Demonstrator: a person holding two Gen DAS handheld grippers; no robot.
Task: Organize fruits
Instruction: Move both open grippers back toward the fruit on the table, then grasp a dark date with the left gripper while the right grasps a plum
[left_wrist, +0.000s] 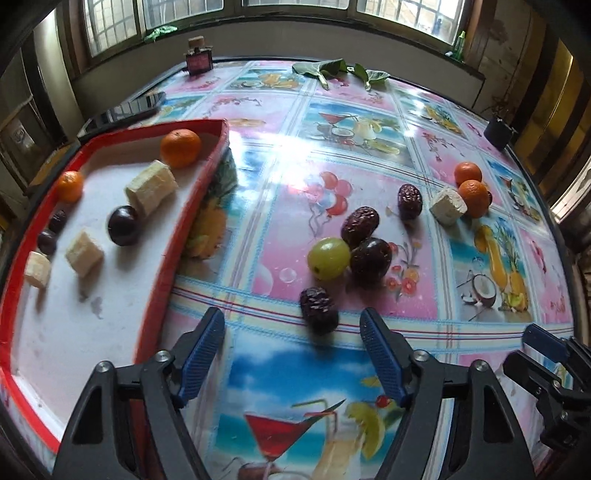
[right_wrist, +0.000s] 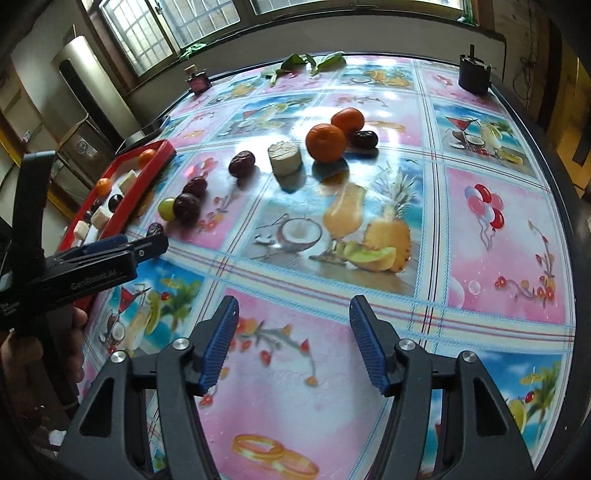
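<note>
A red-rimmed white tray at the left holds two tangerines, banana pieces, a dark plum and small dark fruits. Loose on the table lie a wrinkled red date, a green grape, a dark plum, more dates, a banana piece and two tangerines. My left gripper is open and empty, just short of the nearest date. My right gripper is open and empty over bare tablecloth; the tangerines lie far ahead of it.
A phone lies behind the tray. A perfume bottle, green leaves and a black holder stand at the table's far edge. The right gripper shows at the lower right of the left wrist view.
</note>
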